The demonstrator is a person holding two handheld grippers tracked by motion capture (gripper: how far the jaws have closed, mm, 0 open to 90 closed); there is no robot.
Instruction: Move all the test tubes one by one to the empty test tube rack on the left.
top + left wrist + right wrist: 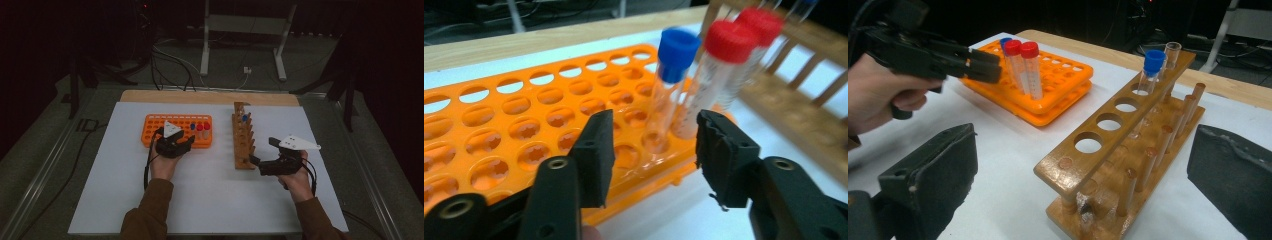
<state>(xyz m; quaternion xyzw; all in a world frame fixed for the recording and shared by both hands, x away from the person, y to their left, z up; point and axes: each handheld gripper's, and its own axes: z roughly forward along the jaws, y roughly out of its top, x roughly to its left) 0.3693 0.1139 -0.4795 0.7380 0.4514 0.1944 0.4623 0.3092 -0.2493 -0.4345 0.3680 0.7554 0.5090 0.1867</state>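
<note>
An orange tube rack (177, 131) lies left of centre on the white mat. At its right end stand a blue-capped tube (671, 90) and two red-capped tubes (724, 75). My left gripper (654, 150) is open just in front of that end; the blue-capped tube stands beyond the gap, untouched by the pads. A wooden rack (243, 136) stands at centre right, holding a blue-capped tube (1150, 70) and an uncapped tube (1172, 52) at its far end. My right gripper (262, 151) is open at the wooden rack's near end, its jaws wide and holding nothing.
The white mat (210, 200) covers a wooden board whose bare strip (210, 97) shows at the back. Behind the table are a metal stand (242, 30) and cables on the floor. The left gripper (983, 65) appears far left in the right gripper view.
</note>
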